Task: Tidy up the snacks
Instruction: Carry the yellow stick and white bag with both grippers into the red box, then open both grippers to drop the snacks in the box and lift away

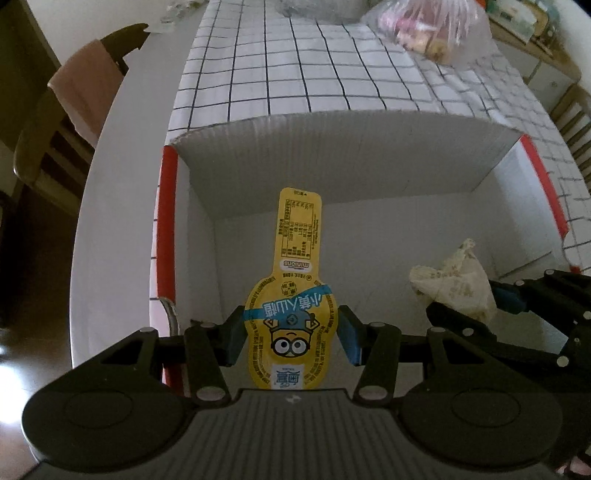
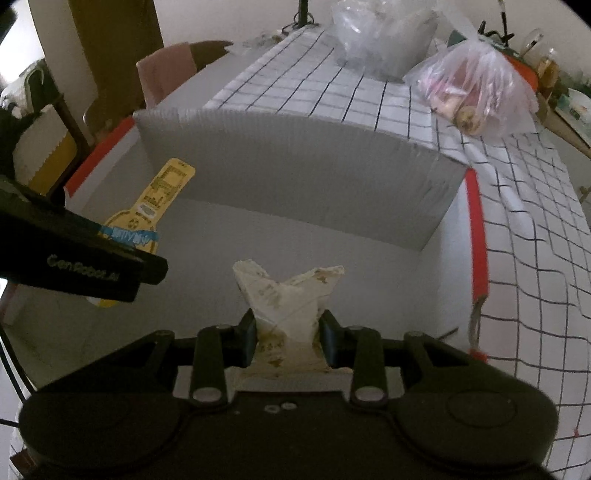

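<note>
My left gripper (image 1: 291,336) is shut on a yellow Minions snack packet (image 1: 295,295) with a long flat tab, held over the open white cardboard box (image 1: 332,155). My right gripper (image 2: 287,341) is shut on a crumpled white snack pouch (image 2: 288,299), also over the box interior. In the left wrist view the pouch (image 1: 454,284) and the right gripper's fingers (image 1: 517,299) show at the right. In the right wrist view the yellow packet (image 2: 159,199) and the left gripper's fingers (image 2: 92,258) show at the left. The box floor looks bare beneath both snacks.
The box has red-taped side edges (image 1: 168,221) and sits on a white-and-black grid tablecloth (image 1: 295,66). A clear plastic bag of snacks (image 2: 476,92) and another clear bag (image 2: 380,33) lie beyond the box. A chair with a pink cloth (image 1: 85,88) stands at left.
</note>
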The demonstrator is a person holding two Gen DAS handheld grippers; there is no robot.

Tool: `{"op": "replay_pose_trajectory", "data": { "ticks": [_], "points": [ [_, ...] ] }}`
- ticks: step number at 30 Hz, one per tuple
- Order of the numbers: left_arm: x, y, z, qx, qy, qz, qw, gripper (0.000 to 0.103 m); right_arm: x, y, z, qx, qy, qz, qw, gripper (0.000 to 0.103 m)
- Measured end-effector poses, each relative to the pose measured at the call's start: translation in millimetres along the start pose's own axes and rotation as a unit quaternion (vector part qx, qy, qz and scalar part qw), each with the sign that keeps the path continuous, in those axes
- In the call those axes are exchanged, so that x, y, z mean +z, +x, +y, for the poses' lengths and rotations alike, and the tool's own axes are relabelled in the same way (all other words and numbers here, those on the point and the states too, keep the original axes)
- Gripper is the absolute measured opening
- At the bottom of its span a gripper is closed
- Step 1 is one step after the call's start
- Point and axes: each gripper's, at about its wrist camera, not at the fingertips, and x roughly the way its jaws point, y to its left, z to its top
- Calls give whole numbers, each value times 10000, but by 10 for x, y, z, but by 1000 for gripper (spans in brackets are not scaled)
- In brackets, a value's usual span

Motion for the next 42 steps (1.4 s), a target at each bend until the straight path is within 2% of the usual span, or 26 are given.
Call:
{"op": "replay_pose_trajectory", "data": {
  "ticks": [8, 15, 21, 25, 38, 42],
  "points": [
    [28, 29, -52, 217, 157, 143, 9995, 51, -38, 21, 20, -22, -70, 143, 9999, 35],
    [-10, -55, -76, 147, 230, 20, 9996, 54, -80, -44, 54, -51, -67, 90, 9999, 42],
    [-79, -251, -45, 1, 191, -284, 9994, 58, -76, -214, 55, -59, 8, -105, 9999, 52],
    [-162, -415, -30, -75, 171, -515, 9985, 59, -87, -374, 76, -80, 106, -273, 9995, 63],
    [-508, -968, 5, -266, 228, -1194, 9922, 62, -212, -951, 228, -265, 267, -794, 9961, 82],
    [-634, -1132, 17, -341, 235, -1398, 9893, 67, -278, -1123, 285, -329, 326, -922, 9947, 86]
  ]
}}
